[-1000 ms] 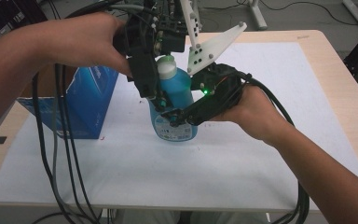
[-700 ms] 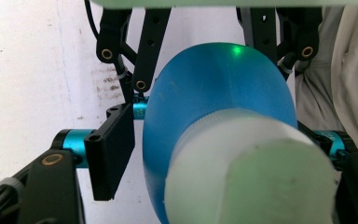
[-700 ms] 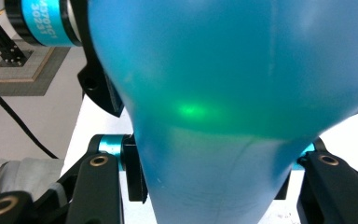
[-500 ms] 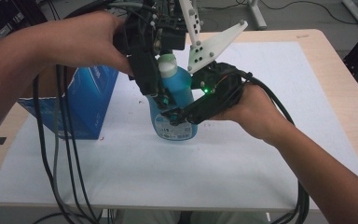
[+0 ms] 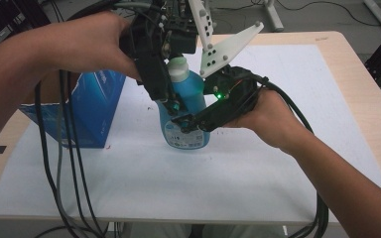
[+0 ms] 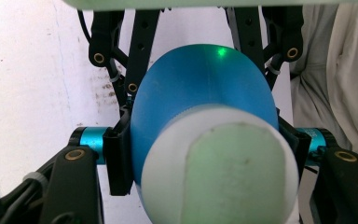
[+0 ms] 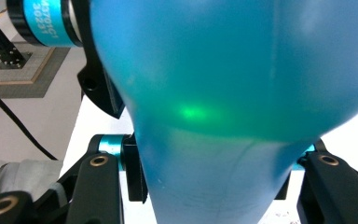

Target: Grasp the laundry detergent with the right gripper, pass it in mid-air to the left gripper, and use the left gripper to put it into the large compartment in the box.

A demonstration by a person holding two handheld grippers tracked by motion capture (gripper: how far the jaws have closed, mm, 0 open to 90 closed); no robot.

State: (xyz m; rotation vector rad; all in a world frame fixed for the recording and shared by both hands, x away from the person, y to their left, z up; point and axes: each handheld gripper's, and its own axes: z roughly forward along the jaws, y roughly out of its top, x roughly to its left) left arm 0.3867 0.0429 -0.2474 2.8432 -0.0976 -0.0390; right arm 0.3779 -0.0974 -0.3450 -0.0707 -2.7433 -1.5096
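Note:
A blue bottle (image 5: pixel 191 96) with a white cap (image 5: pixel 178 69) stands upright on the white sheet (image 5: pixel 287 124). My left gripper (image 5: pixel 171 105) reaches down from above. Its jaws have just been closing and now press on the bottle's (image 6: pixel 200 88) upper body just below the cap (image 6: pixel 223 177). My right gripper (image 5: pixel 184 124) comes in from the right and is shut on the bottle's lower body (image 7: pixel 223 70), one black jaw on each side. The bottle's label is partly hidden behind the right gripper's jaws.
A blue carton (image 5: pixel 94 106) stands left of the bottle. Black cables (image 5: pixel 64 163) hang from the left gripper across the table's left front. A white three-cornered plate (image 5: pixel 228 49) sticks up behind the bottle. The wooden table edge (image 5: pixel 357 59) runs along the right.
The left gripper's jaws have drawn in against the bottle below its cap. Both hands, the right gripper and the bottle stay where they were.

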